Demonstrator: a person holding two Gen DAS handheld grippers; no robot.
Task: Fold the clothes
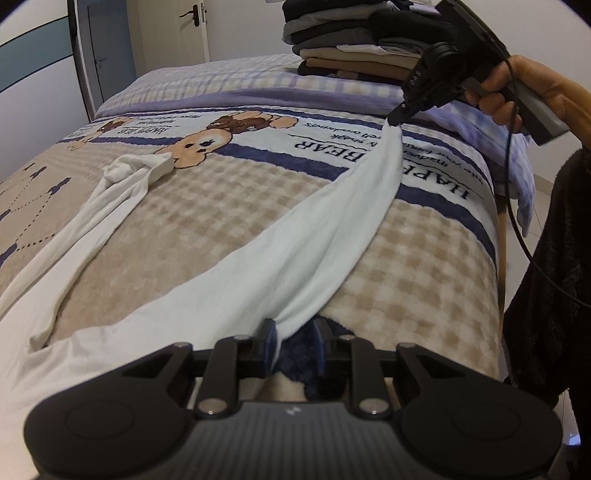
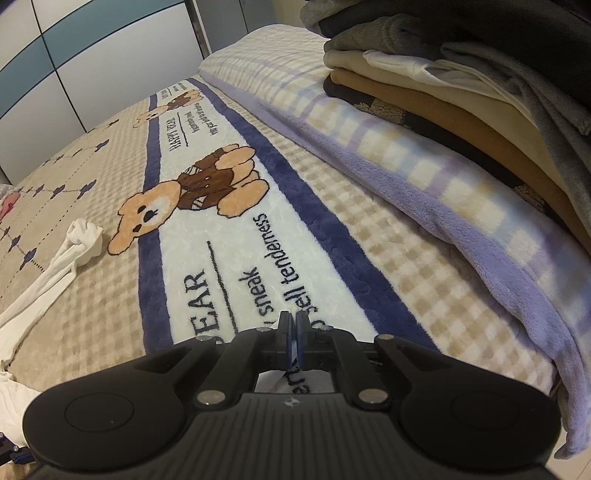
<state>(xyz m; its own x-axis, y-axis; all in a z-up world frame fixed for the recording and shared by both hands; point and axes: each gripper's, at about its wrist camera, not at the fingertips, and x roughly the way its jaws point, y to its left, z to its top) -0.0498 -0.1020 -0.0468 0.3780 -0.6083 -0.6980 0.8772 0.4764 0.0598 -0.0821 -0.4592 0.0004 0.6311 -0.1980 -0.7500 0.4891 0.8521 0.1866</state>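
Observation:
A white long-sleeved garment [image 1: 314, 229] lies stretched across the bear-print blanket [image 1: 221, 206] on the bed. Its edge runs taut from my right gripper [image 1: 397, 117] down to my left gripper [image 1: 294, 332]. The left jaws stand a little apart; the cloth's edge sits between them against the left finger [image 1: 269, 334], with dark blue fleece showing in the gap. My right gripper [image 2: 293, 328] is shut, and a sliver of white cloth shows between its pads. One sleeve [image 1: 122, 184] lies bunched near the bear's head, also seen as the sleeve [image 2: 85, 236] in the right wrist view.
A tall stack of folded clothes [image 1: 351, 48] sits on a lilac checked blanket [image 2: 480, 221] at the bed's head. A person's hand [image 1: 517, 88] holds the right gripper, with a cable hanging down. A door [image 1: 192, 29] and wardrobe panels [image 2: 74, 55] stand behind.

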